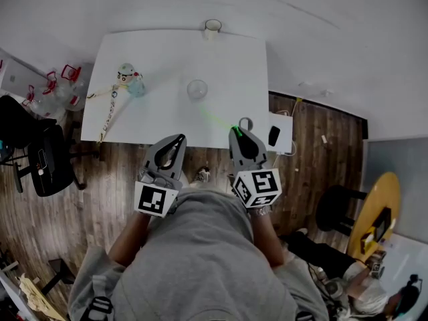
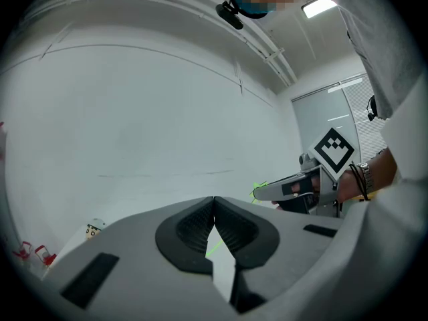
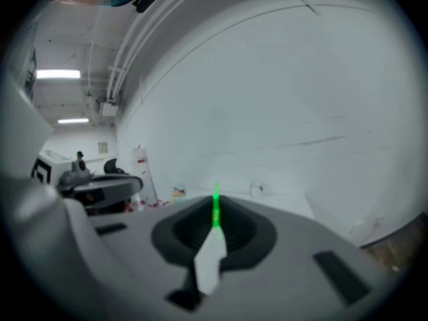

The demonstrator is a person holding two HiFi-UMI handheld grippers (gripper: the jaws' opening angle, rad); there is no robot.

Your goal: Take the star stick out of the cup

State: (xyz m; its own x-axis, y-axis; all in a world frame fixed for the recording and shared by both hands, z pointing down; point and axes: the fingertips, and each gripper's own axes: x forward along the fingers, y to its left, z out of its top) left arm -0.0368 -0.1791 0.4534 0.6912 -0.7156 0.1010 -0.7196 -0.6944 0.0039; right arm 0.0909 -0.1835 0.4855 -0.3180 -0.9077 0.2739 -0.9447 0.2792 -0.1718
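Stick (image 1: 217, 120) clamped in right gripper (image 1: 236, 130), long axis pointing toward cup (image 1: 196, 89), tip just clear. Left gripper (image 1: 178, 140) jaws together, empty.

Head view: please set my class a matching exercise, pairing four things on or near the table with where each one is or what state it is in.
Things:
1. stick
2. clear cup
3. doll
4. left gripper

Places or states:
A. stands mid-table
B. shut, nothing in it
C. clamped in the right gripper
D. on the table's left part

Pairs: 1-C, 2-A, 3-D, 4-B
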